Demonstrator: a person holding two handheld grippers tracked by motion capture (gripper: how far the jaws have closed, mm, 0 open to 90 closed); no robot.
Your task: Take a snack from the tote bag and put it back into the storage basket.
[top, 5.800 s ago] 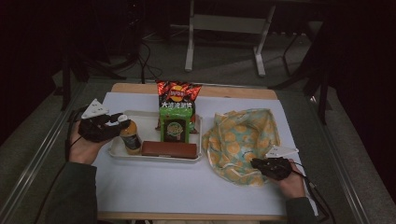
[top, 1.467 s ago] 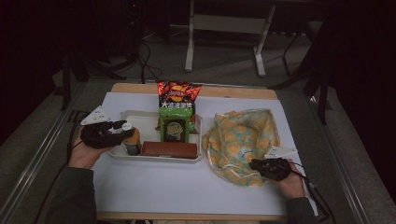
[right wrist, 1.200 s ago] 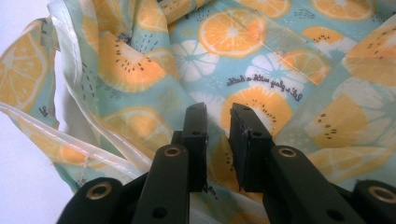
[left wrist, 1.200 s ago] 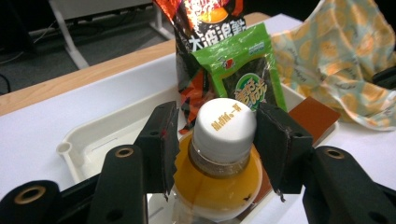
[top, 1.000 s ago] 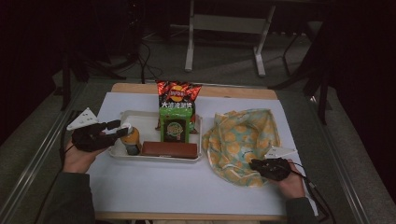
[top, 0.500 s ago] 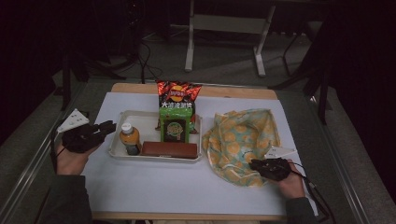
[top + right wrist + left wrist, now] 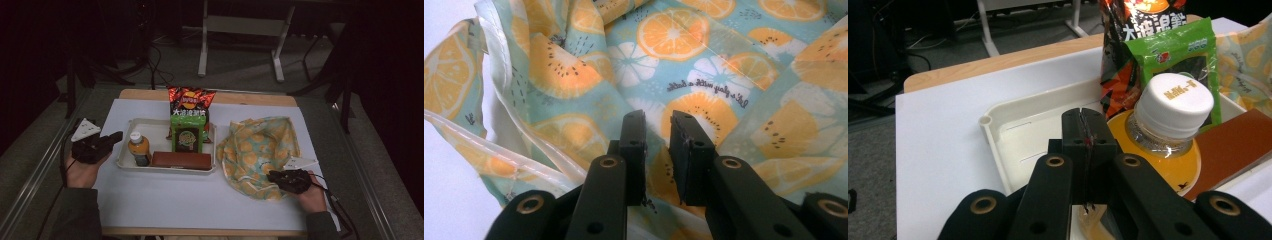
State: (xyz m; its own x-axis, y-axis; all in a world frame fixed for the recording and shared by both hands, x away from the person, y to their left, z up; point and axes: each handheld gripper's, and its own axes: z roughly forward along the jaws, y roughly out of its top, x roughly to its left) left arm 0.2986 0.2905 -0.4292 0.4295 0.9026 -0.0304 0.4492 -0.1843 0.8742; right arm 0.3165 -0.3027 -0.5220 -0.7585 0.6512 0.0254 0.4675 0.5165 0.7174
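My left gripper had just closed empty beside the white-capped orange juice bottle; my right gripper pinched the citrus-print fabric bag.

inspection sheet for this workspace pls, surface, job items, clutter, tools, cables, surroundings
surface: white sheet on a wooden table, bare in front.
job's things: orange drink bottle upright in the white tray; fruit-print bag lies crumpled to the tray's right.
clutter: red chip bag, green packet and brown bar share the tray.
grippers: left tool shut and empty, its jaws just closed, left of the tray; right tool at the bag's near edge, jaws around fabric with a gap showing.
cables: one trails from each tool; more on the floor behind.
surroundings: dark room, grey floor, a metal stand's legs behind the table.
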